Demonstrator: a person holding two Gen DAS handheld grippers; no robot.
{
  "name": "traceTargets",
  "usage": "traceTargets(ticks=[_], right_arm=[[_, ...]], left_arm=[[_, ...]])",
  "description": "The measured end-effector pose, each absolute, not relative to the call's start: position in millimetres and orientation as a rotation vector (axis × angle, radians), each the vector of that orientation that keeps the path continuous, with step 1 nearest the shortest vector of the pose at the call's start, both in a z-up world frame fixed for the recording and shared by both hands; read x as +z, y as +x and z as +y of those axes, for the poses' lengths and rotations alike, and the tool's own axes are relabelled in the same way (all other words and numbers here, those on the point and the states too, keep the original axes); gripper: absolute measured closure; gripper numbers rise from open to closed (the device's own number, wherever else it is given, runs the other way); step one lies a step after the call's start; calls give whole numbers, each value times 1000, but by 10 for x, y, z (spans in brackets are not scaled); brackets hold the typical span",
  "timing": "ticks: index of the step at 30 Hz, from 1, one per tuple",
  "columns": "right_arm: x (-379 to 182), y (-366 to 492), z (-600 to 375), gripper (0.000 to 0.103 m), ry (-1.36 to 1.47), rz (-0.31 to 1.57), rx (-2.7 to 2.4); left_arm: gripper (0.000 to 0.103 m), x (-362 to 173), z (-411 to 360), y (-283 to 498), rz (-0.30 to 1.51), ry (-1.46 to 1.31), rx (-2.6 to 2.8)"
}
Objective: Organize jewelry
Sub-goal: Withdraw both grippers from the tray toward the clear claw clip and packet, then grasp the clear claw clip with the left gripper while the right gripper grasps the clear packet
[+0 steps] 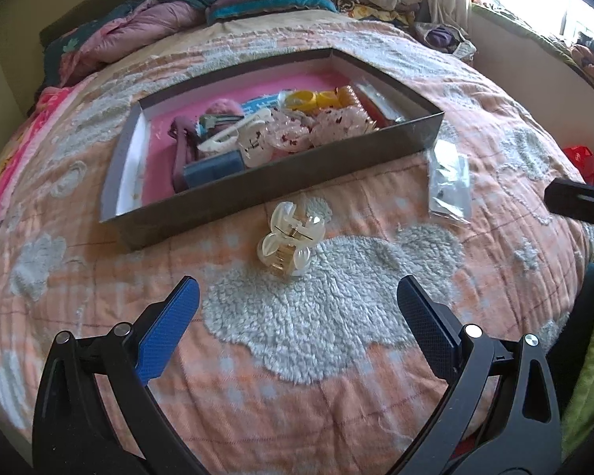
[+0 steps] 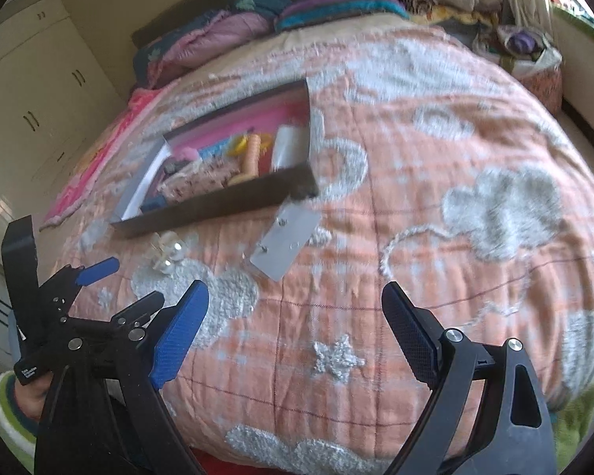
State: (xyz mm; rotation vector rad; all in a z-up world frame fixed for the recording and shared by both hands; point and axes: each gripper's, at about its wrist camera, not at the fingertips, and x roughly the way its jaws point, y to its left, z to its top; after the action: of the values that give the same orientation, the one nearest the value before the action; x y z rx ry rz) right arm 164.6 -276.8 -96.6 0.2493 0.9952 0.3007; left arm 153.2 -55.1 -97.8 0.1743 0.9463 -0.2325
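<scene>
Both grippers' fingers [image 1: 419,308] [image 2: 406,320] spread, empty; box [image 1: 281,186] wall hides some contents; packet [image 2: 285,239] blurred.

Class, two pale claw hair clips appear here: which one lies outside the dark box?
The translucent claw clip on the grey cloud patch, just ahead of the left gripper. The white claw clip sits inside the box among other accessories.

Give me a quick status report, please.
Left gripper open, empty. Right gripper open, empty. Hair claw clip outside box. Path clear.
</scene>
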Motion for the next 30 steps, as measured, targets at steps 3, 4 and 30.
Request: traceTargets(ticks=[3,4,30], right_arm=[[-1071,1769,-2686,15,264,1031,316],[-1123,1835,-2643,15,273,1051,320],[-980,1824,-2039,80,202,985,459]], left_arm=[[10,-1077,-520,1657,962,148,-223],[10,-1100,-507,1689,965,140,-219],[73,-669,-79,1650,884,-3,-254]])
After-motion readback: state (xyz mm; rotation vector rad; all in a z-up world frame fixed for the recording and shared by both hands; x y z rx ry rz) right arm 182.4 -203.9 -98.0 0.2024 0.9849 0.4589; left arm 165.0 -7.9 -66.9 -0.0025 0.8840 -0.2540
